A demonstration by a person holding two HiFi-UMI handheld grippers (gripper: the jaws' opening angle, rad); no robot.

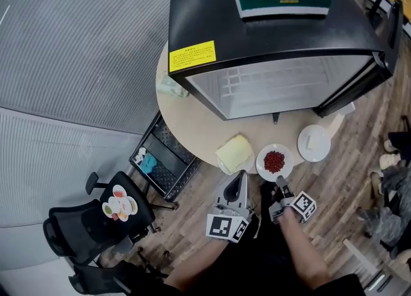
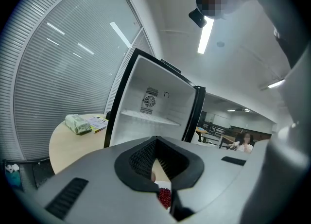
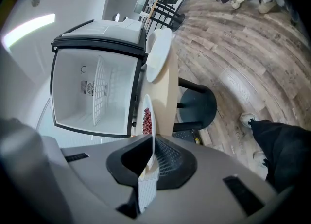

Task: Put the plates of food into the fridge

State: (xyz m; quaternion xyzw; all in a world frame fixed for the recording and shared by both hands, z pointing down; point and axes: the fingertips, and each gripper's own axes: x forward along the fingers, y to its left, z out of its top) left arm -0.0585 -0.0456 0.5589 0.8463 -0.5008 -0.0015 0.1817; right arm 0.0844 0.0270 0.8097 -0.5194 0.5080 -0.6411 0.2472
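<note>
Plate of beans [image 1: 274,162]: near rim clenched in my right gripper [image 1: 280,184]; fridge [image 1: 282,89] lies straight beyond. Left gripper [image 1: 240,179] clenched, empty.

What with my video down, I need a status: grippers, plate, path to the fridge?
Right gripper clamped on rim of red-food plate, at table edge. Left gripper shut, empty. Fridge open, nothing between it and plate.

Table [image 1: 192,124], fridge [image 1: 205,6], red-food plate [image 1: 274,162], white plate [image 1: 314,142], cloth [image 1: 234,153]
</note>
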